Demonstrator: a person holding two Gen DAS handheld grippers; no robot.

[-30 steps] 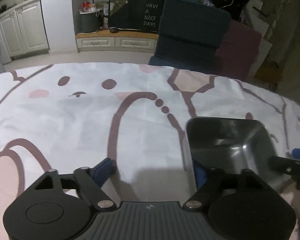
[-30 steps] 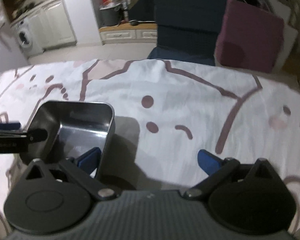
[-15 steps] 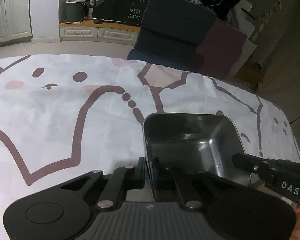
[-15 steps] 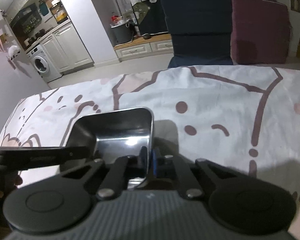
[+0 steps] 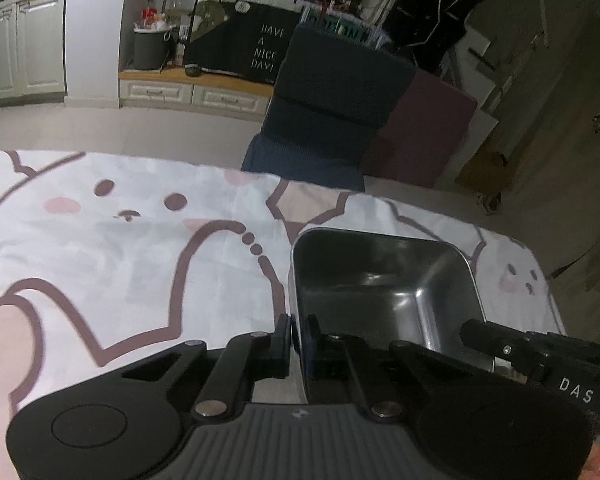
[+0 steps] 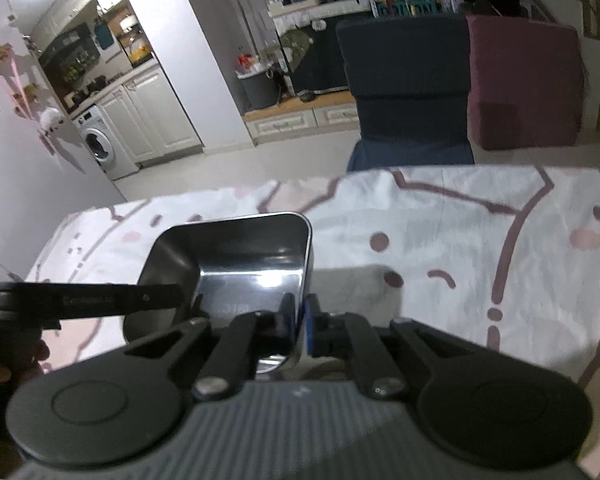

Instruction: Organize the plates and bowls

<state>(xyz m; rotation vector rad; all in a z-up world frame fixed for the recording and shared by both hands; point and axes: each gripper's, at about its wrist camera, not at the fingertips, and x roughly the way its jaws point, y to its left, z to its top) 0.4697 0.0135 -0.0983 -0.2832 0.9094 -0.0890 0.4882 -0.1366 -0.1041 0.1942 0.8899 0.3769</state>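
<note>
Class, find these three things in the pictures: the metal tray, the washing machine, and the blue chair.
metal tray [image 5: 384,280]: left wrist view, on its inner floor.
washing machine [image 6: 100,148]: right wrist view, on its round door.
blue chair [image 6: 404,64]: right wrist view, on its backrest.

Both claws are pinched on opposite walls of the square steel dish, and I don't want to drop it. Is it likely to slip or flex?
The steel dish looks polished, so it is probably slippery in the left claw and right claw. Its thin rim suggests it is light. It holds its square shape, so it is likely stiff.
</note>
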